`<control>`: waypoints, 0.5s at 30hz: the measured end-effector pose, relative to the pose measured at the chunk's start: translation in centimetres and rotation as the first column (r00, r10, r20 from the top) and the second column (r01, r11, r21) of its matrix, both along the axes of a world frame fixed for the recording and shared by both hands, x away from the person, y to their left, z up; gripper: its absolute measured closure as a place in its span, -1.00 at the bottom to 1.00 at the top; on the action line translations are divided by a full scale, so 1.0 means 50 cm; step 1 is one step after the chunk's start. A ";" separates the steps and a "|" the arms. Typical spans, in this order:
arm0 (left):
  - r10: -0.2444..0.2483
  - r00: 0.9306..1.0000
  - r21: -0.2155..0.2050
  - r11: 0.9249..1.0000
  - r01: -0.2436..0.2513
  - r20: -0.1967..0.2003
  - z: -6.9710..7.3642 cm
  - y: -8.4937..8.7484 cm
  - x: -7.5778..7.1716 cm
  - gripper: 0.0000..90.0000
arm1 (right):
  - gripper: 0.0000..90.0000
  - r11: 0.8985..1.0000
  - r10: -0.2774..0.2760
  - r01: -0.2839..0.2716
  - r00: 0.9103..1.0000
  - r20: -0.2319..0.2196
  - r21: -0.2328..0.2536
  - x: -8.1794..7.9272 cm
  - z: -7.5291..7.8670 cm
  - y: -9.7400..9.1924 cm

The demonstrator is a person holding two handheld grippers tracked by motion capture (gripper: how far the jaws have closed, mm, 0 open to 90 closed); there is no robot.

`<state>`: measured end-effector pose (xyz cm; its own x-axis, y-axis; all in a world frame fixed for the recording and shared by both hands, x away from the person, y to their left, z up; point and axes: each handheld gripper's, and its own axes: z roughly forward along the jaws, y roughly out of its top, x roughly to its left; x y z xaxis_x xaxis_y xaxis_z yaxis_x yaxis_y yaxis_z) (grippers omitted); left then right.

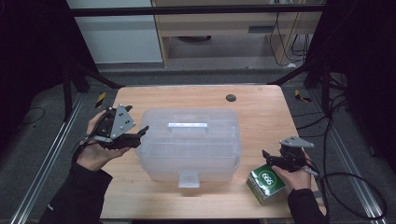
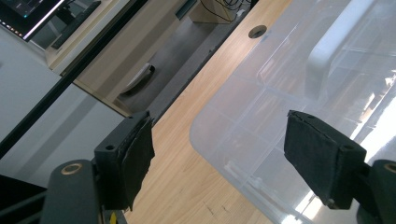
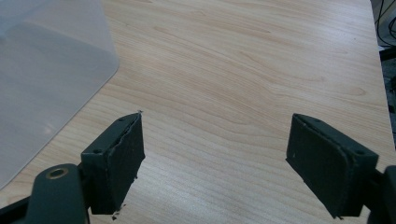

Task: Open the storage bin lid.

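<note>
Under the right hand (image 1: 293, 173), the green box (image 1: 265, 185) sits half hidden.

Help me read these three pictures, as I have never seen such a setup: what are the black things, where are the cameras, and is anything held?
A person sits at a wooden table and holds a two-jaw grasping tool in each hand. The high view looks down from above. The other two pictures come from cameras riding on each tool.

In the middle stands a clear plastic box with its lid closed. A green carton lies near the right tool.

The left tool points at the box's side. Both tools' jaws stand open, and nothing is held.
</note>
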<state>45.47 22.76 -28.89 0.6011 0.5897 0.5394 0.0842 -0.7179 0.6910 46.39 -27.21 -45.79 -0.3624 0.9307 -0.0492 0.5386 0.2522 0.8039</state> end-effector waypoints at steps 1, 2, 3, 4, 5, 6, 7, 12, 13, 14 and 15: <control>-0.006 1.000 0.007 1.000 0.006 0.000 0.001 -0.003 0.000 -0.48 | -0.57 1.000 0.000 0.000 1.000 0.000 0.000 0.000 0.000 0.000; -0.009 1.000 0.014 1.000 0.009 0.001 0.001 -0.005 0.000 -0.48 | -0.57 1.000 0.001 -0.001 1.000 -0.001 0.000 0.000 0.000 0.000; -0.017 1.000 0.025 1.000 0.017 0.000 0.002 -0.011 0.000 -0.48 | -0.57 1.000 0.002 -0.002 1.000 0.000 -0.001 0.000 0.000 0.000; -0.017 1.000 0.025 1.000 0.017 0.000 0.002 -0.011 0.000 -0.47 | -0.57 1.000 0.002 -0.002 1.000 0.000 -0.001 0.000 0.000 0.000; -0.024 1.000 0.036 0.999 0.024 -0.002 0.002 -0.016 0.000 -0.47 | -0.56 1.000 0.002 -0.002 1.000 -0.001 -0.001 0.000 0.000 0.000; -0.027 1.000 0.039 0.999 0.027 -0.004 0.002 -0.018 0.000 -0.46 | -0.56 1.000 0.001 -0.001 1.000 -0.001 -0.001 0.000 0.000 0.000; -0.027 1.000 0.039 0.999 0.027 -0.004 0.002 -0.018 0.000 -0.46 | -0.56 1.000 0.002 -0.002 1.000 -0.001 -0.001 0.000 0.000 0.000; -0.047 0.999 0.063 0.997 0.047 -0.015 0.003 -0.033 -0.002 -0.46 | -0.56 1.000 0.002 -0.002 1.000 -0.002 -0.002 0.000 0.000 0.000; -0.054 0.998 0.081 0.995 0.056 -0.018 0.003 -0.039 -0.004 -0.46 | -0.56 1.000 0.001 -0.001 1.000 -0.002 -0.003 0.000 0.000 0.000; -0.054 0.998 0.081 0.995 0.056 -0.018 0.003 -0.039 -0.004 -0.46 | -0.56 1.000 0.001 -0.001 1.000 -0.002 -0.002 0.000 0.000 0.000; -0.049 0.998 0.085 0.995 0.052 -0.038 0.001 -0.045 -0.008 -0.46 | -0.56 1.000 0.001 -0.001 1.000 -0.003 -0.002 0.000 0.001 -0.001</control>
<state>45.07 20.53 -28.83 0.6484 0.5107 0.5646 0.0700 -0.7784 0.6238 46.39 -27.24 -45.75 -0.3636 0.9302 -0.0505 0.5406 0.2548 0.8018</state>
